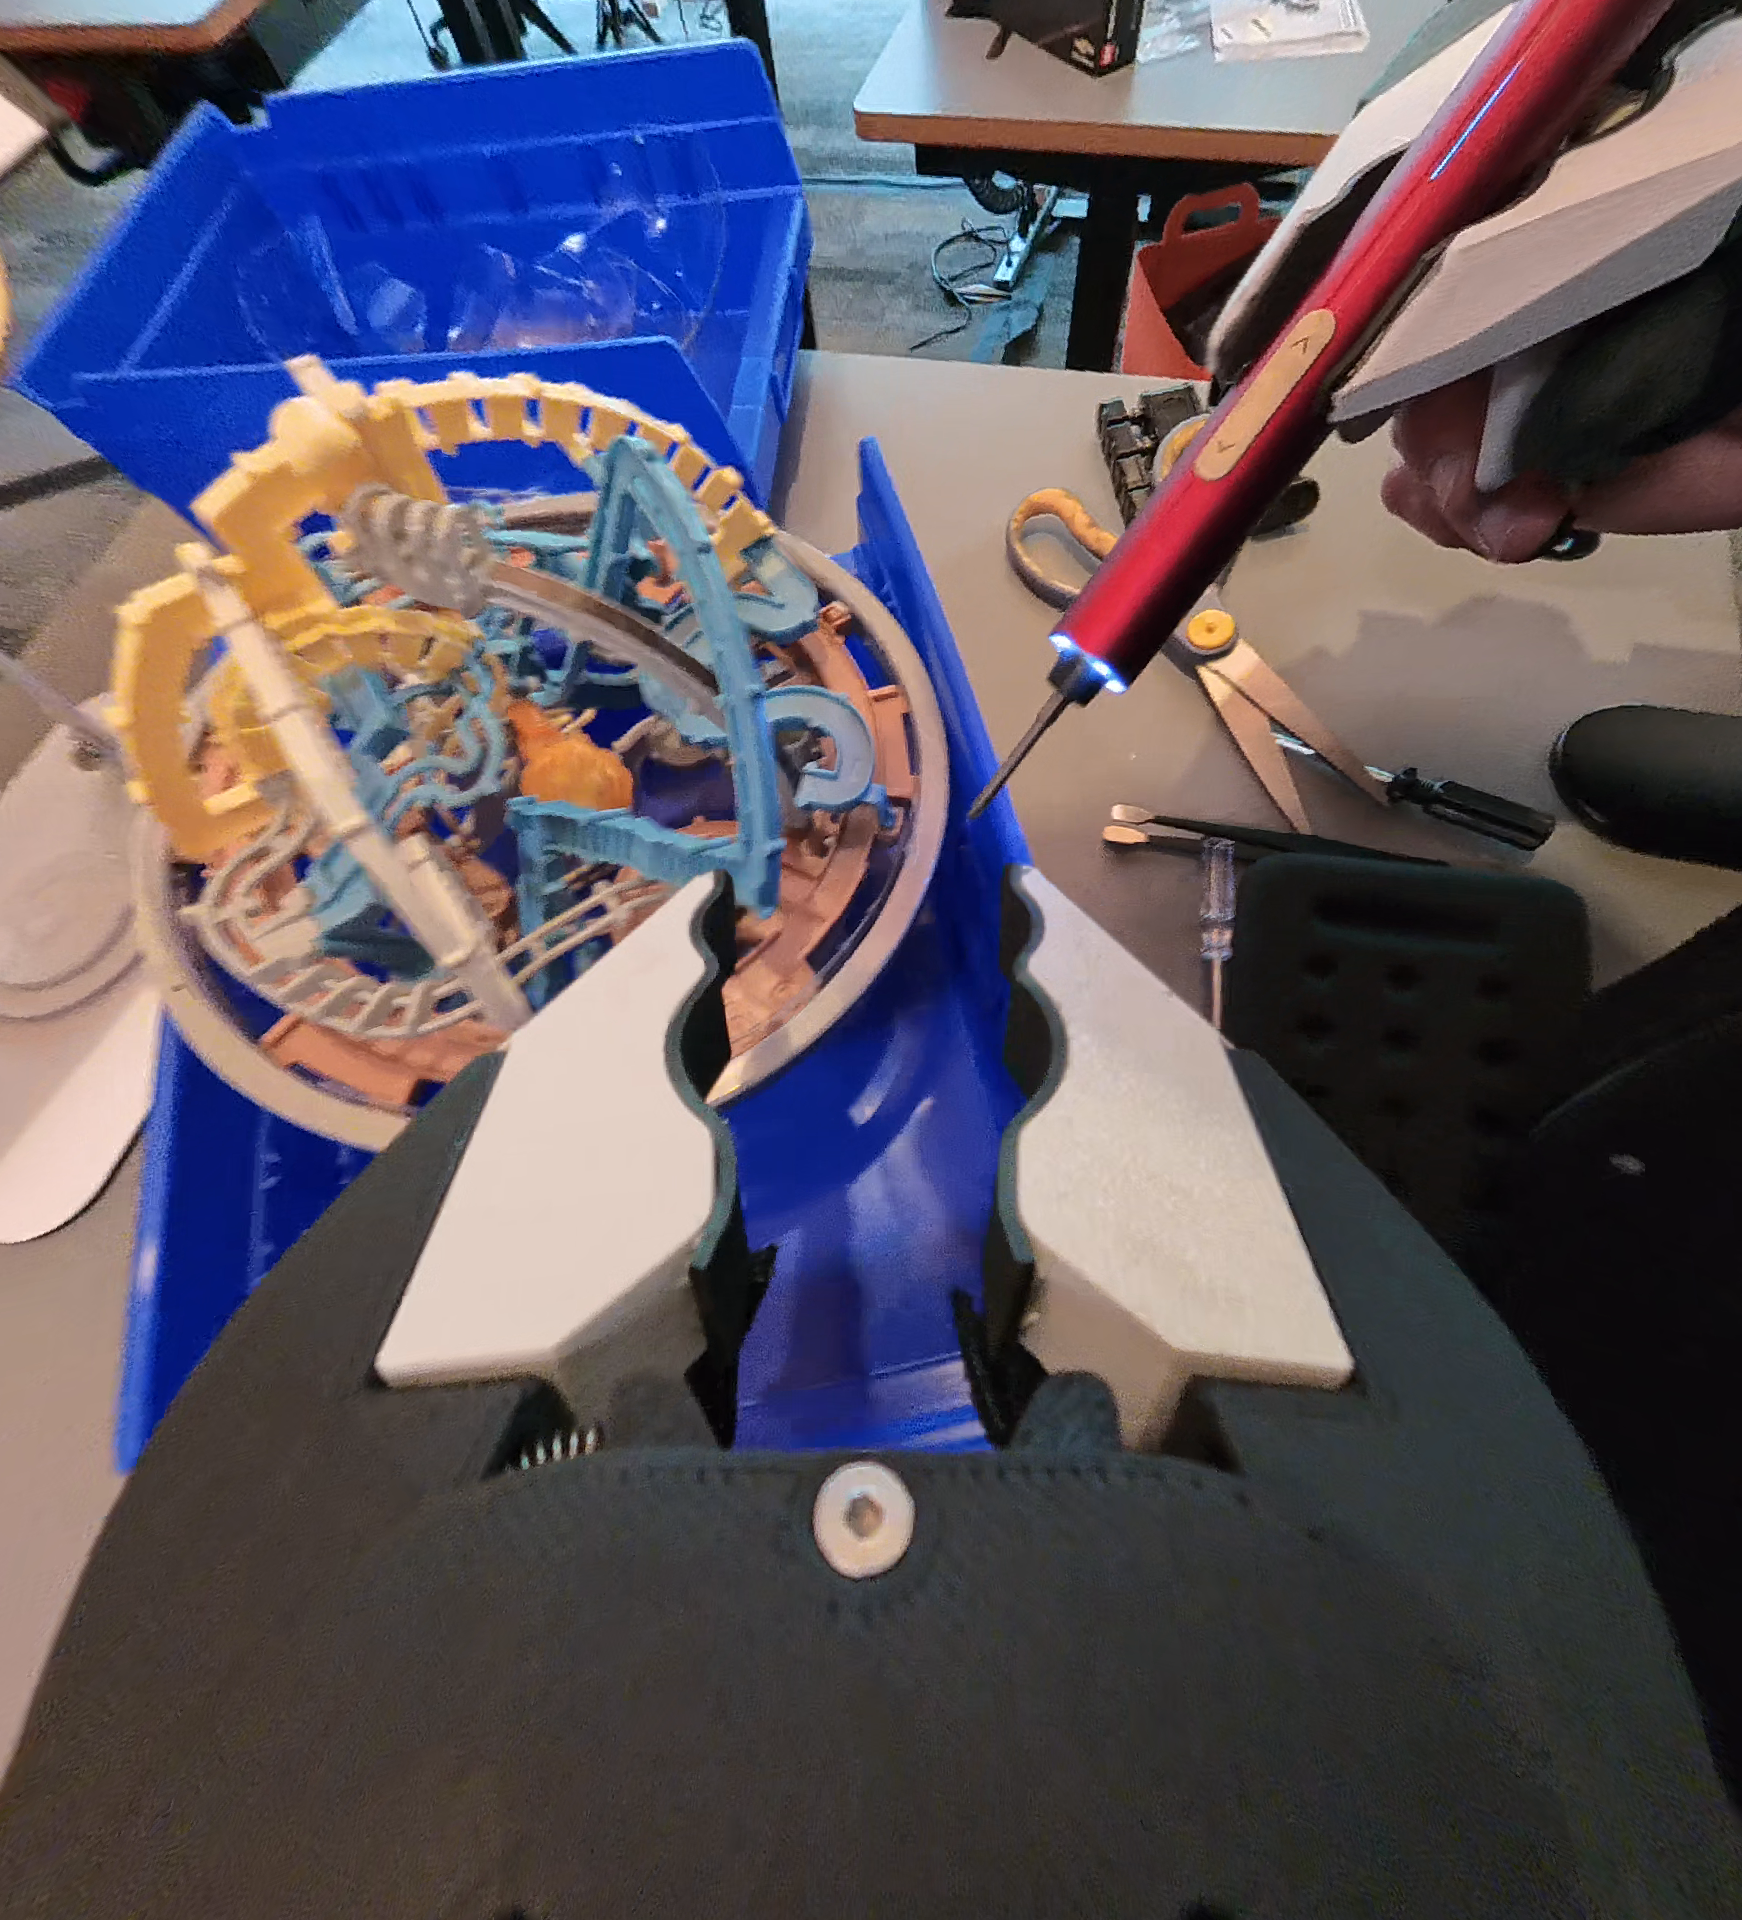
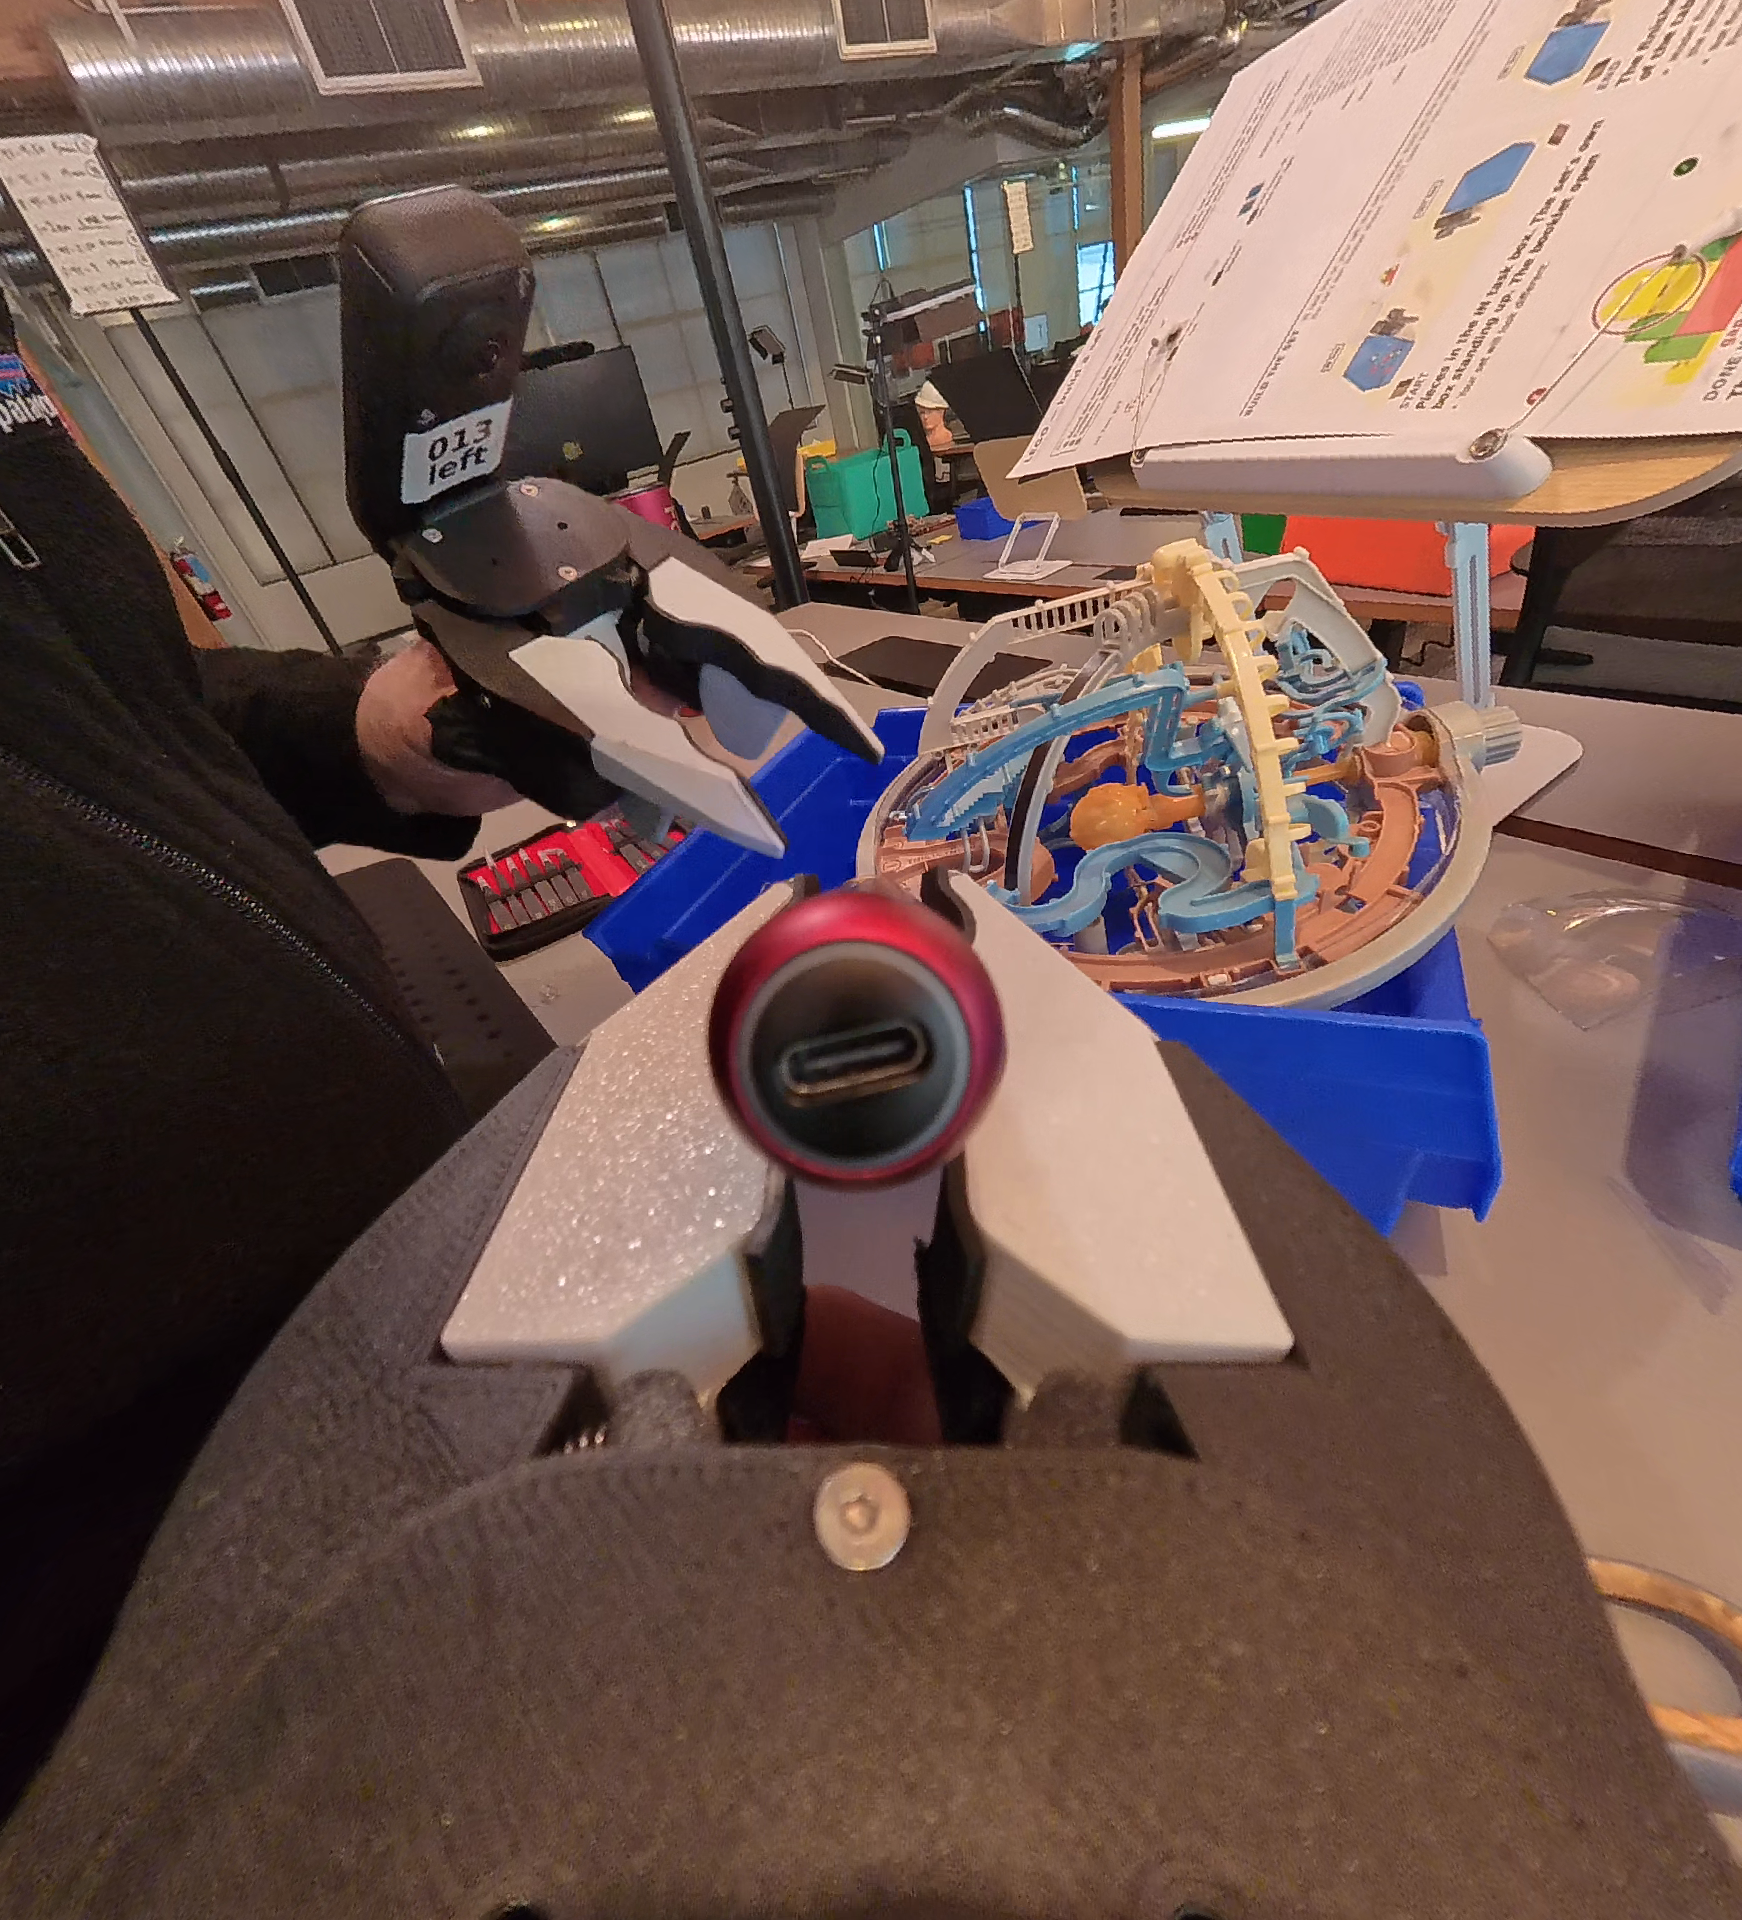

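Two grippers over worktop (image 1: pixel 1366 665). Left gripper (image 1: pixel 862 914) spread, empty, hovering just above grey rim of half-sphere maze toy (image 1: pixel 493 727) seated in blue bin (image 1: pixel 877 1195). Right of it, right gripper (image 2: pixel 872 894) clenched around red electric screwdriver (image 1: pixel 1251 468); lit bit tip just beside bin wall, near rim. Scissors (image 1: pixel 1220 665) beyond bit. Judgement: brace rim, keep bit square.
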### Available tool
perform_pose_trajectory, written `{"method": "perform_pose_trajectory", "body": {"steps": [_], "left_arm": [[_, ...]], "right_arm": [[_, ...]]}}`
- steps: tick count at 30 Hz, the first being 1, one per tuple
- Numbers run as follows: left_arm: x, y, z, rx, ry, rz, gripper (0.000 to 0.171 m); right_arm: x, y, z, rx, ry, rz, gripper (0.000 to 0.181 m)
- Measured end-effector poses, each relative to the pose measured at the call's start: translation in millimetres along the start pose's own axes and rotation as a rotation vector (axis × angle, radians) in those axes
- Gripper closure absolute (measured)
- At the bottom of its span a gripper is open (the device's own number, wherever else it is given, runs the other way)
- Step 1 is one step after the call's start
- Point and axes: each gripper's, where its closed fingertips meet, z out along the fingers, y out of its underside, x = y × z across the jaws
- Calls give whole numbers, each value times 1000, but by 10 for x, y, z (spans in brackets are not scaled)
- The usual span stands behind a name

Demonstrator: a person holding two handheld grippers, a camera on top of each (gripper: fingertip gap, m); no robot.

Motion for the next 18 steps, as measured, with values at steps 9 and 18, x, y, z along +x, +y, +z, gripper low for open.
{"method": "perform_pose_trajectory", "body": {"steps": [9, 18], "left_arm": [[-738, 222, -270, -102, -113, 100, 128], [-1099, 158, -27, -163, 144, 280, 90]], "right_arm": [[-10, -2, 39, 1, -11, -3, 160], [-7, -2, 19, 5, -4, -1, 160]]}}
